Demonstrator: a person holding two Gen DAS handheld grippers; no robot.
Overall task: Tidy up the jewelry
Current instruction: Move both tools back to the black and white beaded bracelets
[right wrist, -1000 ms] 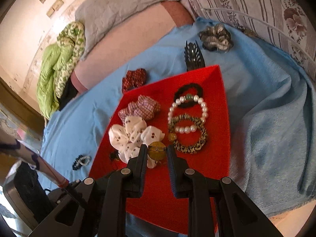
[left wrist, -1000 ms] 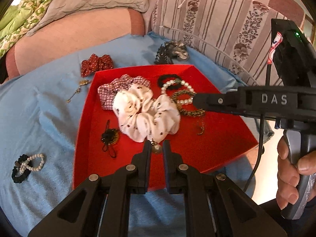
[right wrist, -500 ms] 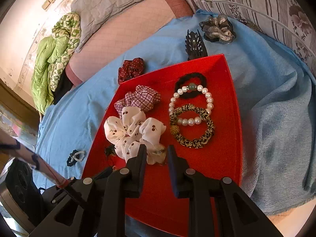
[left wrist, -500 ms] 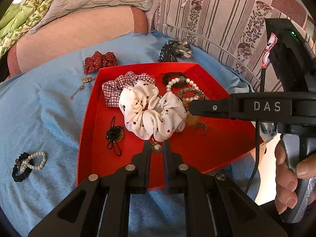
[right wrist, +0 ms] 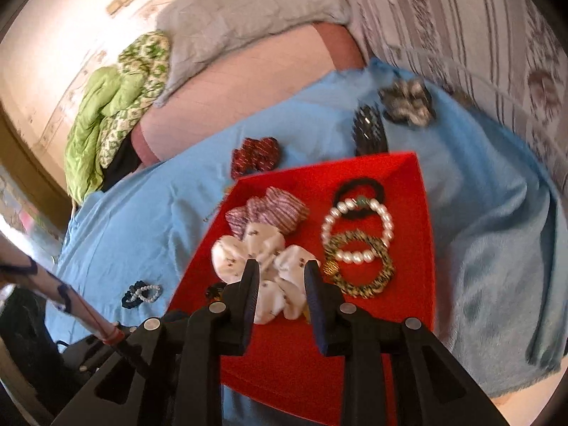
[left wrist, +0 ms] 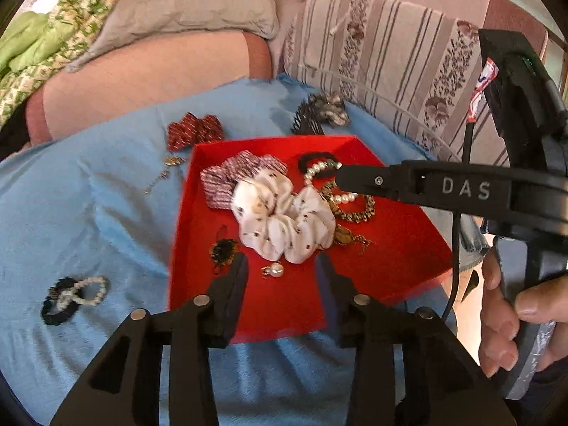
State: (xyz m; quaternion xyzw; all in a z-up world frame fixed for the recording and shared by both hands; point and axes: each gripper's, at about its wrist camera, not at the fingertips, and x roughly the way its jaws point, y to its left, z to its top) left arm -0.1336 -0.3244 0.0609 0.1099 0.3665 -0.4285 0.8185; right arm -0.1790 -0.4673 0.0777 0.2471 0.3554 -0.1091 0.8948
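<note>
A red tray (left wrist: pixel 284 301) (right wrist: pixel 419 184) lies on a blue cloth. In it are a white scrunchie (left wrist: pixel 284 220) (right wrist: pixel 277 273), a checked scrunchie (left wrist: pixel 234 174) (right wrist: pixel 269 213), a pearl bracelet (right wrist: pixel 358 234), a leopard bracelet (right wrist: pixel 376 277), a black hair tie (right wrist: pixel 358 191), a dark brooch (left wrist: pixel 223 250) and a gold pendant (left wrist: pixel 346 236). My left gripper (left wrist: pixel 280 261) is open above a small pearl earring (left wrist: pixel 274 269) lying on the tray. My right gripper (right wrist: pixel 282 266) is open and empty over the white scrunchie; one of its fingers (left wrist: pixel 365 179) shows in the left wrist view.
On the cloth lie a red bow (left wrist: pixel 193 131) (right wrist: pixel 255 156), a black comb (left wrist: pixel 307 120) (right wrist: pixel 369 135), a grey scrunchie (left wrist: pixel 328 108) (right wrist: pixel 408 103), a gold chain piece (left wrist: pixel 167 170) and a black and pearl bracelet pair (left wrist: pixel 71 296) (right wrist: pixel 140 293). Cushions stand behind.
My left gripper opened and let the pearl earring drop onto the tray. My right gripper let go of the gold pendant, opened wider and drew back over the white scrunchie.
</note>
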